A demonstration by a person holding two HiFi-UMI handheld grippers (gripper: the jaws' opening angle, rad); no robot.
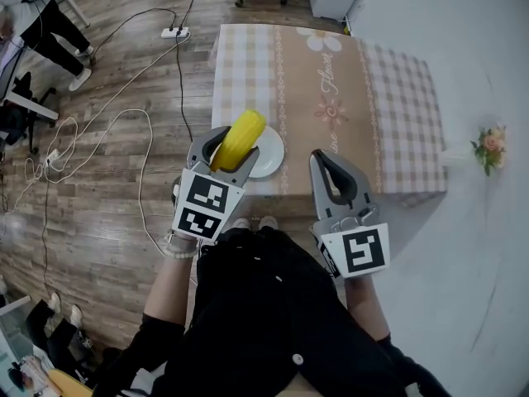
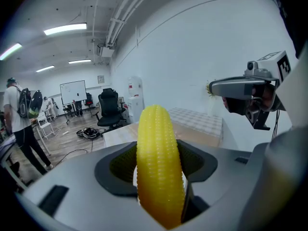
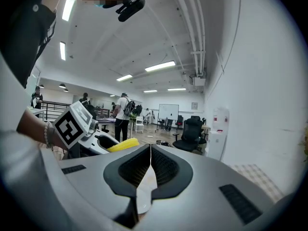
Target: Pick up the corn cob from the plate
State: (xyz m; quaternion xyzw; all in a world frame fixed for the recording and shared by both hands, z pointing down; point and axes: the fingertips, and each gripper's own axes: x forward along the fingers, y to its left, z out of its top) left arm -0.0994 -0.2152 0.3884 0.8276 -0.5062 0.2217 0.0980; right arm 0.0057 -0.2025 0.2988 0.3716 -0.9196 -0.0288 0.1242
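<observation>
A yellow corn cob (image 1: 239, 140) is clamped in my left gripper (image 1: 229, 150), lifted above the white plate (image 1: 269, 154) that sits on the table's near edge. In the left gripper view the corn cob (image 2: 159, 167) stands upright between the grey jaws and fills the middle. My right gripper (image 1: 330, 174) hangs to the right of the plate, jaws shut with nothing between them; in its own view my right gripper (image 3: 150, 163) shows the jaws meeting. The corn cob (image 3: 122, 145) and the left gripper appear at that view's left.
The table (image 1: 331, 98) has a checked cloth with flower print. A power strip (image 1: 174, 32) and cables (image 1: 107, 131) lie on the wooden floor at left. A small flower bunch (image 1: 489, 145) is on the white wall at right. People and office chairs (image 2: 109, 110) are farther off.
</observation>
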